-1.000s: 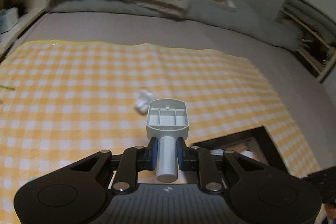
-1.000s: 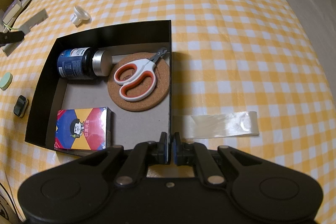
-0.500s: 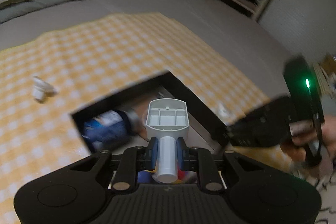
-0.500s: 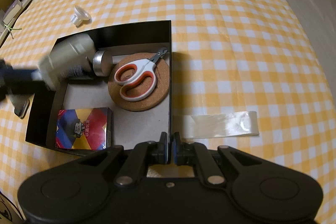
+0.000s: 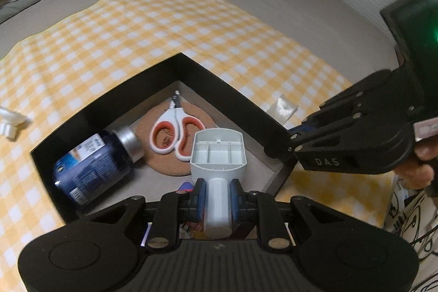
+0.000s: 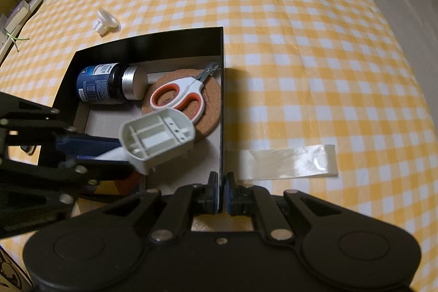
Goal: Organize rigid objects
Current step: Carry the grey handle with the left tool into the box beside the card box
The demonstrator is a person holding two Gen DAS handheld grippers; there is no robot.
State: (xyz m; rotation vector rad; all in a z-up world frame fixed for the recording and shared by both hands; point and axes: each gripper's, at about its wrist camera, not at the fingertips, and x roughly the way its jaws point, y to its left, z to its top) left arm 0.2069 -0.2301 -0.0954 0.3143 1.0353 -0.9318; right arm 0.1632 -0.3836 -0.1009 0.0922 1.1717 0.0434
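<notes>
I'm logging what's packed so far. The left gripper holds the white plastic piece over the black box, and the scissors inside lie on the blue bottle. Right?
Not quite. The scissors lie on the round cork coaster, beside the blue bottle, as the right wrist view shows. The rest holds: the left gripper grips the white plastic piece over the black box.

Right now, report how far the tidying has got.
Done: bottle, cork coaster and scissors lie in the black box. In hand: left gripper holds the grey-white plastic piece over the box; right gripper pinches the box wall. Left: small white cup and clear strip remain on the cloth.
</notes>
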